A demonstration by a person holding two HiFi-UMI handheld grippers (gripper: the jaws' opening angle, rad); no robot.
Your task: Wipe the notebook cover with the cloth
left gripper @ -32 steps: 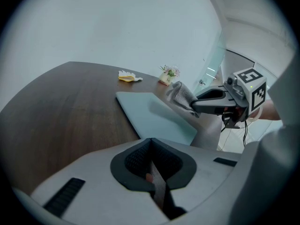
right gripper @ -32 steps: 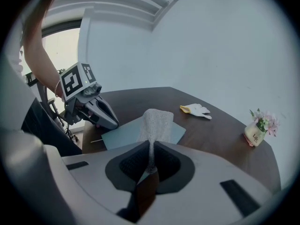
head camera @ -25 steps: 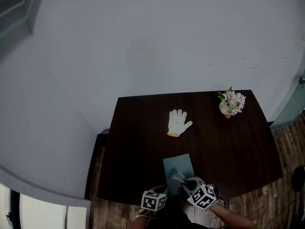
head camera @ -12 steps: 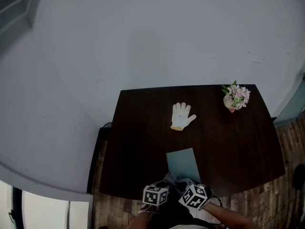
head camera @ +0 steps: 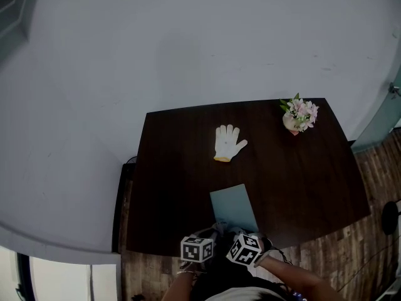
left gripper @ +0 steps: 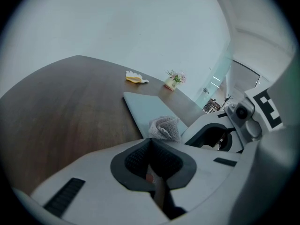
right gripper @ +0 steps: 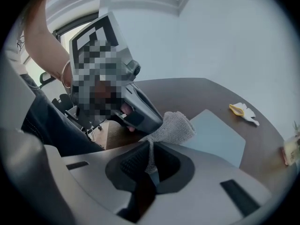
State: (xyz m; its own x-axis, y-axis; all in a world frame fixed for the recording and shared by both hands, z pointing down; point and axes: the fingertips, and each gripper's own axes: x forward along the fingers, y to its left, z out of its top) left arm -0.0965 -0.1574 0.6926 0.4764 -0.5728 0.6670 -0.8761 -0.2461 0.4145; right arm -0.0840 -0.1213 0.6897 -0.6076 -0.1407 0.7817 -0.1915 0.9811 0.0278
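Lying at the near edge of the dark wooden table (head camera: 301, 168), the pale blue notebook (head camera: 233, 207) has free tabletop beyond. At its near end the right gripper (right gripper: 149, 159) clamps the grey knitted cloth (right gripper: 174, 125); the left gripper (left gripper: 152, 168) is closed, empty. Both have drawn back.

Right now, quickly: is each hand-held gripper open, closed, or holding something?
Left hand-held gripper: closed, nothing seen between its jaws.
Right hand-held gripper: closed on the grey cloth.
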